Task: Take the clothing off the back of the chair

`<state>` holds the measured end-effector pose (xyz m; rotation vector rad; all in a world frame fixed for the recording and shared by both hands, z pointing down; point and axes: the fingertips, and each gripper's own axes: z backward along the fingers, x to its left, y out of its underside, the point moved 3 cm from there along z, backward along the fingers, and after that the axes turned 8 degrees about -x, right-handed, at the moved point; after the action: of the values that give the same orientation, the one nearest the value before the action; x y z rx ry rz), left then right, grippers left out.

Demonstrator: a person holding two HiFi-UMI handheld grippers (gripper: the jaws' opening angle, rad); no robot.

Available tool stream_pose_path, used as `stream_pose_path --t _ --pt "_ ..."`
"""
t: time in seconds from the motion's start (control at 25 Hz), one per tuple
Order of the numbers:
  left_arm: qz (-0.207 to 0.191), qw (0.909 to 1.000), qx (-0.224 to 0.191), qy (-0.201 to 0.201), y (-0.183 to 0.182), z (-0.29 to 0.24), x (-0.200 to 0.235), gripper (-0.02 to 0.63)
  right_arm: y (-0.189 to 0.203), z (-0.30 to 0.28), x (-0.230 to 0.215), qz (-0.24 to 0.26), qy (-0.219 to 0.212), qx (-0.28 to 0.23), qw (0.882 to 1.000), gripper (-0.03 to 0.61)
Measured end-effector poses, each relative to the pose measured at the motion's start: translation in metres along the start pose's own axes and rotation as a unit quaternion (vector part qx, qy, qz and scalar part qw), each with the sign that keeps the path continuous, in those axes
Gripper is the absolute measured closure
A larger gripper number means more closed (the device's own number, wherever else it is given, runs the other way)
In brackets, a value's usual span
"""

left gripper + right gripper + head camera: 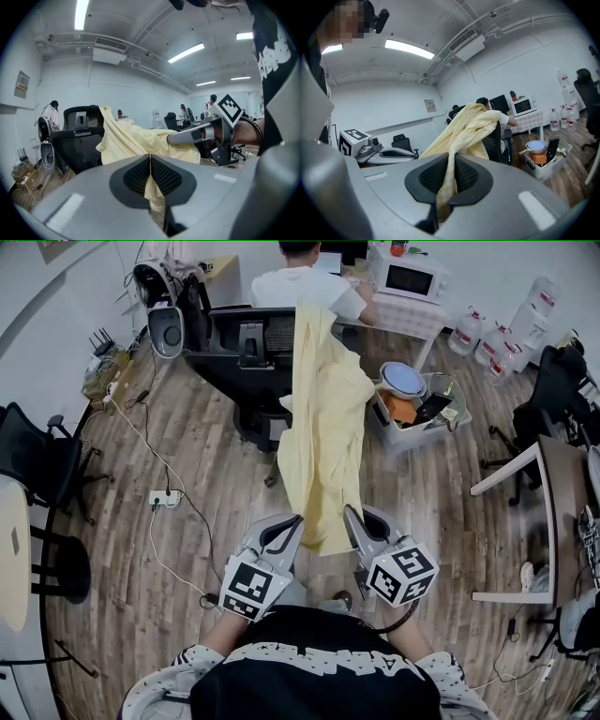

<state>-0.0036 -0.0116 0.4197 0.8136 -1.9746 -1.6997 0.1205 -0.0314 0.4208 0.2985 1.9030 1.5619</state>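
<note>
A pale yellow checked garment (pixel 323 418) stretches from the top of a black office chair's back (pixel 251 338) down to both grippers. Its upper end still lies over the chair back. My left gripper (pixel 298 519) is shut on the garment's lower left edge. My right gripper (pixel 349 511) is shut on the lower right edge. In the left gripper view the cloth (pixel 140 140) runs between the closed pads and hangs out below them. In the right gripper view a twisted strip of the cloth (pixel 451 171) passes through the closed pads toward the chair (pixel 493 138).
A person in a white shirt (pixel 302 282) sits at the desk behind the chair. A plastic bin (pixel 417 423) holding a bowl stands to the chair's right. A power strip (pixel 166 498) and its cable lie on the wood floor at left. A desk (pixel 553 488) is at right.
</note>
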Motion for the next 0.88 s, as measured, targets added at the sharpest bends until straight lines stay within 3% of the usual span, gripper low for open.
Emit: stream_pose_path --t 0.88 --pt "-0.006 0.9991 0.022 0.035 0.01 0.002 -0.024 0.612 0.005 0.02 0.001 -0.003 0.01 -0.001 1.0 0.548"
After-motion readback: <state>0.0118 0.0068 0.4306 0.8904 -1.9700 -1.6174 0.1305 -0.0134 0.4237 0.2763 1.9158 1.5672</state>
